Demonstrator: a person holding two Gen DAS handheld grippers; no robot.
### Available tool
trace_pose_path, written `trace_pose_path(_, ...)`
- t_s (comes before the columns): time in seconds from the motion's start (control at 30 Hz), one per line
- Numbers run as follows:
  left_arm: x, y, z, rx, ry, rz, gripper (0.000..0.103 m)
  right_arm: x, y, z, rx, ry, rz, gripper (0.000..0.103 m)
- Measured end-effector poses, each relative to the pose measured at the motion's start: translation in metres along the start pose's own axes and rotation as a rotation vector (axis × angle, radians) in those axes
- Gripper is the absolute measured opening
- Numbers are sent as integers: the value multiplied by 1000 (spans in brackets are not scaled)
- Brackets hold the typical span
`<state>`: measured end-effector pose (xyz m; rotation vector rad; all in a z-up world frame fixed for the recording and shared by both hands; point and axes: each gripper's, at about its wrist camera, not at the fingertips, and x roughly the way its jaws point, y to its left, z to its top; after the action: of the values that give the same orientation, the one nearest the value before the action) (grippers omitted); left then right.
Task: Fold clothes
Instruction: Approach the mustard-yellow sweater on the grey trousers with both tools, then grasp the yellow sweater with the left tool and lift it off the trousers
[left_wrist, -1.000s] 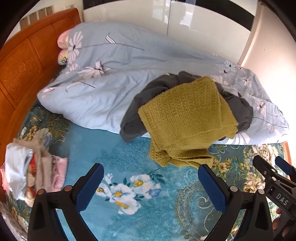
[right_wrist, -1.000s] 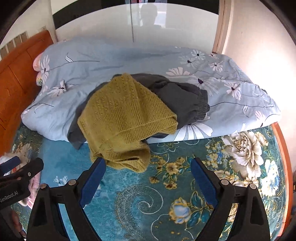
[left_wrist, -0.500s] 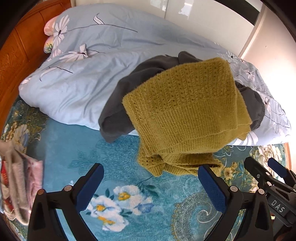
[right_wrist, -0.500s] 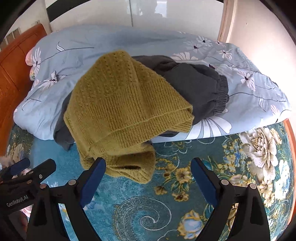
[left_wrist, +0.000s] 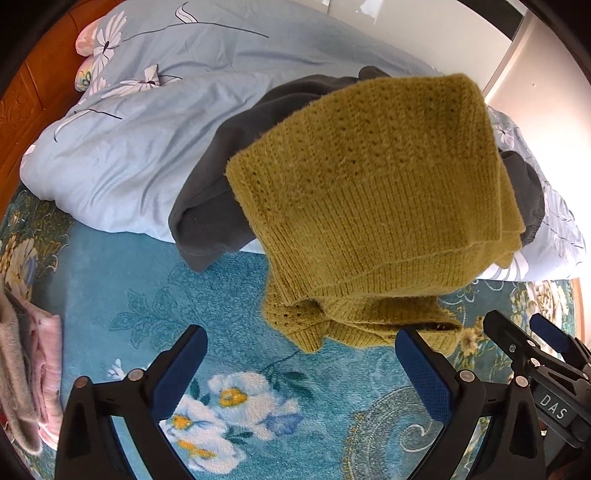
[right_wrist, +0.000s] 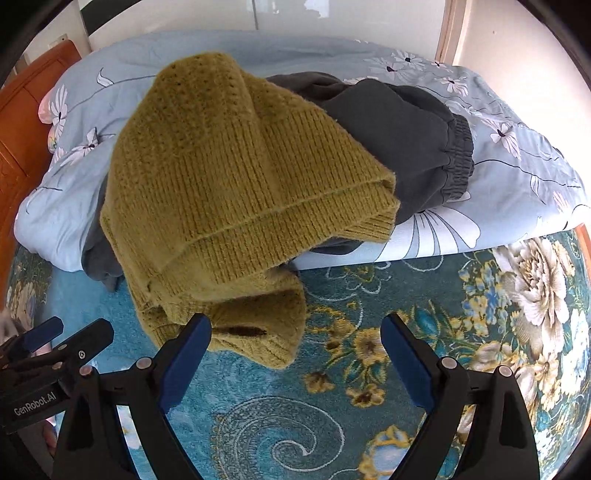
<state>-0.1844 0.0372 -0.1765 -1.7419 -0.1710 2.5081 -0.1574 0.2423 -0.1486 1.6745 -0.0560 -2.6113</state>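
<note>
A mustard-yellow knit sweater (left_wrist: 373, 206) (right_wrist: 236, 192) lies heaped on a dark grey garment (left_wrist: 214, 221) (right_wrist: 410, 129), both draped over the rolled quilt with the sweater's lower edge spilling onto the bedspread. My left gripper (left_wrist: 301, 362) is open, its blue pads just short of the sweater's hanging hem. My right gripper (right_wrist: 295, 350) is open too, with its left pad at the sweater's lowest fold. Each gripper also shows in the other's view: the right gripper (left_wrist: 535, 354) at the lower right, the left gripper (right_wrist: 62, 339) at the lower left.
A light blue floral quilt (left_wrist: 140, 122) (right_wrist: 517, 173) lies bunched across the bed. The teal floral bedspread (left_wrist: 155, 302) (right_wrist: 369, 387) covers the near side. A stack of folded pink and beige clothes (left_wrist: 33, 373) sits at the left. An orange wooden headboard (right_wrist: 18, 122) stands at the left.
Both grippers have moved forward toward the pile, so the yellow sweater looms larger and its hem now sits at the pads. Both stay open.
</note>
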Motion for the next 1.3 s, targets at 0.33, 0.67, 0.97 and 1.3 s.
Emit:
trace_pose_path(0.33,10,2,-1,-10,30,-37,103,14,3,6,-11,34,-3,93)
trace_pose_path(0.67,10,3,3,-33,23,-115,103,16,3,7,4,43,27,93)
trace_pose_path(0.97,7,-29,24,196,-73,5,103,7,-28,-13,102,81,47,93)
trace_pose_path(1.3,15,-146,31,737,-272,234,95,-8,-65,-50,168,185,-10,93)
